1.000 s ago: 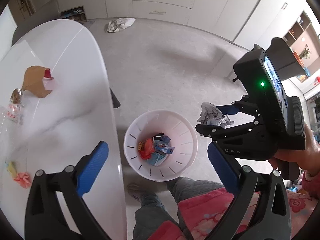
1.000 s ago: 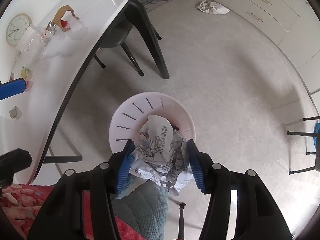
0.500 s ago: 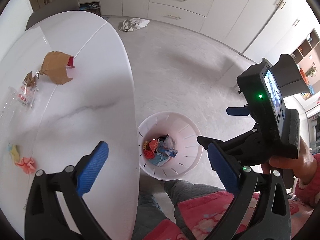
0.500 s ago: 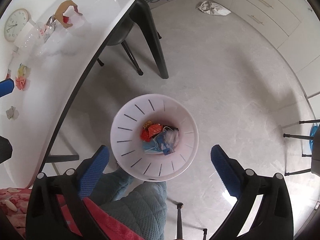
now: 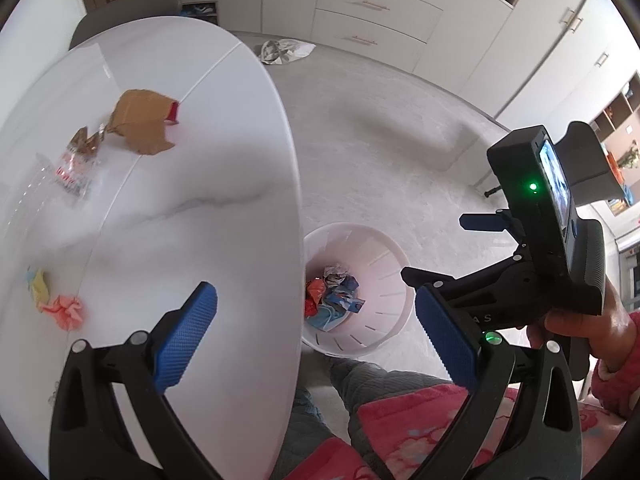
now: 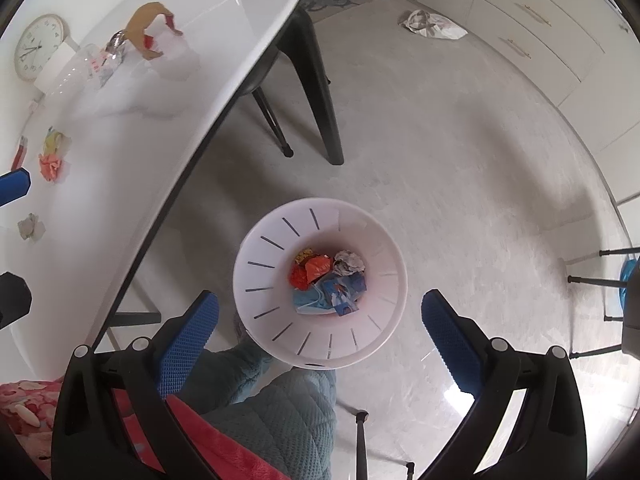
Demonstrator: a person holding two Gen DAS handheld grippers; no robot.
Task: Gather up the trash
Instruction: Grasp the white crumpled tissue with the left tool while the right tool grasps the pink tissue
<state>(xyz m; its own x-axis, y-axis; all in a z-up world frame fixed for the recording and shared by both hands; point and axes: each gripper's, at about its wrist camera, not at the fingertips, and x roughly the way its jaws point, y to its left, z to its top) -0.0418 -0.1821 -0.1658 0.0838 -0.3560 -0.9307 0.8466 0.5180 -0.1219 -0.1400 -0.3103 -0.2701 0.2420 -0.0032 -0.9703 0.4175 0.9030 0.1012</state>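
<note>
A white slotted waste bin (image 6: 256,280) stands on the floor beside the white table (image 6: 132,160). A crumpled newspaper ball (image 6: 350,261) lies inside it on coloured wrappers. My right gripper (image 6: 320,308) hangs open above the bin with nothing between its blue pads. My left gripper (image 5: 316,300) is open and empty over the table's edge, with the bin (image 5: 384,256) below it. On the table lie a brown cardboard scrap (image 5: 140,124), a clear wrapper (image 5: 72,168), a pink paper wad (image 5: 66,310), a yellow scrap (image 5: 38,284) and a grey crumpled ball (image 6: 31,227).
A crumpled bag (image 5: 284,50) lies on the floor by the white cabinets (image 5: 372,12). Black table legs (image 6: 320,100) stand close to the bin. A clock (image 6: 38,46) and a clear bottle (image 6: 80,68) sit at the table's far side. The person's quilted legs (image 6: 280,408) are just below the bin.
The right gripper opened and the newspaper ball dropped from it into the bin. The left gripper shifted towards the table, so more tabletop shows.
</note>
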